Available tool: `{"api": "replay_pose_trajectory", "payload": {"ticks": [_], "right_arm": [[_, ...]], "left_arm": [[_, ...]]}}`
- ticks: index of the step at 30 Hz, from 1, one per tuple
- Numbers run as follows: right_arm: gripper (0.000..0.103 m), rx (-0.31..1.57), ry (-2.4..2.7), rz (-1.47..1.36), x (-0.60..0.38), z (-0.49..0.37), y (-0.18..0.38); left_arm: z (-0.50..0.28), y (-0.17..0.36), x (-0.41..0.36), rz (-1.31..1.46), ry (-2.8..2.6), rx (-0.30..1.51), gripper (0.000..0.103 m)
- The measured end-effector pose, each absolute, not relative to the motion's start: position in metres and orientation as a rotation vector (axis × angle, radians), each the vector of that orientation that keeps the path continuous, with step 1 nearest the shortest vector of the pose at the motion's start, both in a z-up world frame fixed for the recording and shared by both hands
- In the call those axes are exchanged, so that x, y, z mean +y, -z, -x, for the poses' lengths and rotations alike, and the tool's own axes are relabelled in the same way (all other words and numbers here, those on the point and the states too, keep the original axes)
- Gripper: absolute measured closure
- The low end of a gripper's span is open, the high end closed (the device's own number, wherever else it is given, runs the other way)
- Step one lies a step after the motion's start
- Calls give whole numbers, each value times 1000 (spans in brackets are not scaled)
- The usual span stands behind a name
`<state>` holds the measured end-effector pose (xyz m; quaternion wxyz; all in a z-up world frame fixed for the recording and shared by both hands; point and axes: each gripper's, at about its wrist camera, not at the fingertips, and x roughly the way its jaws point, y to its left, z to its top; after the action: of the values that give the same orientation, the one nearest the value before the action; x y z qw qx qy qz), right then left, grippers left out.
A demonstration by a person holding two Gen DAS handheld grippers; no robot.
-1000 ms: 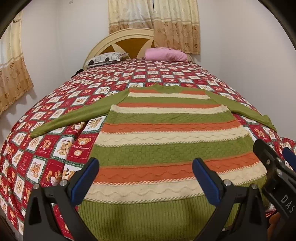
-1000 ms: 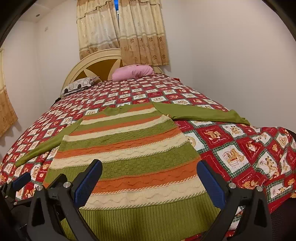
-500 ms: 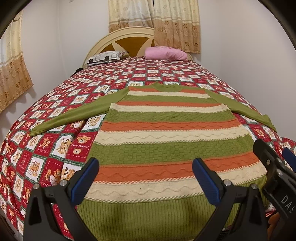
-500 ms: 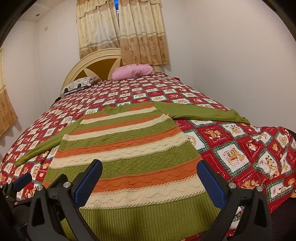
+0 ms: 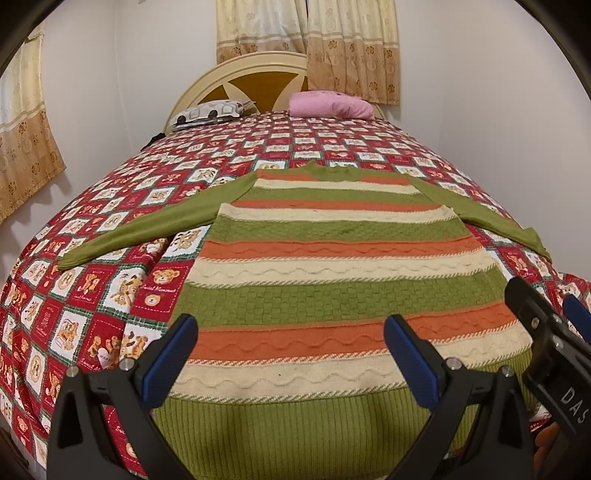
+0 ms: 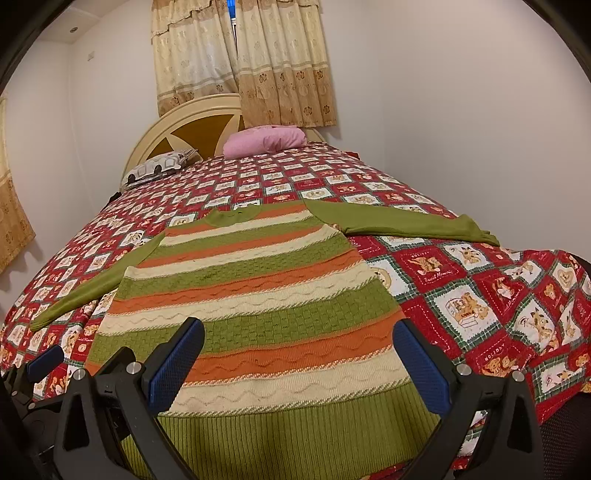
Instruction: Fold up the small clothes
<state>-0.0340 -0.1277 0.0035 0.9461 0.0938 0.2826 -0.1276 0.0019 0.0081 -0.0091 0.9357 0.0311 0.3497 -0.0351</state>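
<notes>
Bedroom, pale walls, curtains behind headboard; bed under red teddy-bear quilt. Striped sweater lies flat at foot end, both sleeves spread, hem nearest me.

Change over last second: almost none. My left gripper and right gripper still hover above hem, both wide apart, holding nothing. Sweater unmoved, no fold begun; judge task at start, first grasp pending.

Hidden: hem corners behind my finger frames. Left cuff small, hard to read. Pink pillow far off.
</notes>
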Motion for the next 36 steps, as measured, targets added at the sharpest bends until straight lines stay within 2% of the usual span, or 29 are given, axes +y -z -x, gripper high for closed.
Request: {"api": "replay_pose_trajectory", "payload": {"ticks": [36], "right_arm": [[1,598,262,-202,-130,31,4]], "left_arm": [[-2,16,7,-63,71,733,0]]}}
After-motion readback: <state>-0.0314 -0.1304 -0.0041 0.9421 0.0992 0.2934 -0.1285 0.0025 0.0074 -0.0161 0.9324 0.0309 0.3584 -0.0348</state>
